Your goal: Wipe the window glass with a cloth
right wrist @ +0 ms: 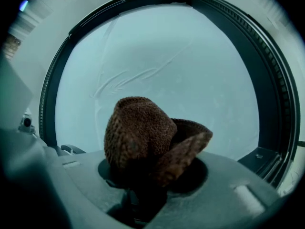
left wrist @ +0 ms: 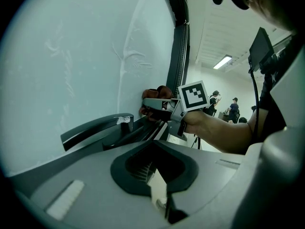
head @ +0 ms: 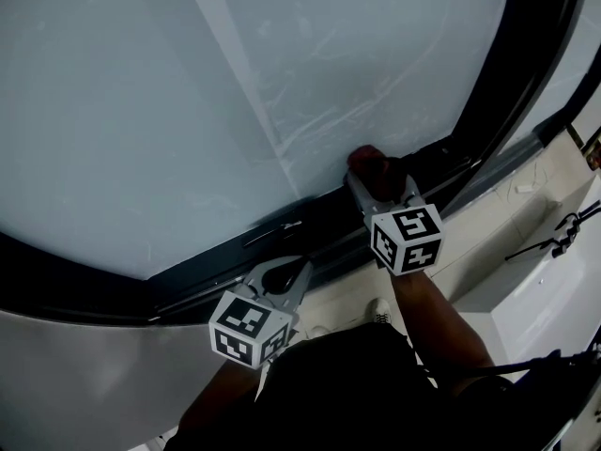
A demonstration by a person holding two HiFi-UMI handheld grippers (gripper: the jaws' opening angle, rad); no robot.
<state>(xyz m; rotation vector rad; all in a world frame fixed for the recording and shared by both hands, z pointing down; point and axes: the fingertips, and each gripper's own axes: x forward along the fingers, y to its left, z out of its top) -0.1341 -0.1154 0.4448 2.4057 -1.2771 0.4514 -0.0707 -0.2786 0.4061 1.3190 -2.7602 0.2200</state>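
Holds crumpled brown knobbly cloth (right wrist: 143,137) clamped in right gripper (head: 380,181) at bottom edge of pale frosted window glass (head: 188,92), just above dark curved frame (head: 94,275); has left gripper (head: 293,272) closed, empty, beside that frame; probably calls for firm flat pressure and overlapping upward strokes
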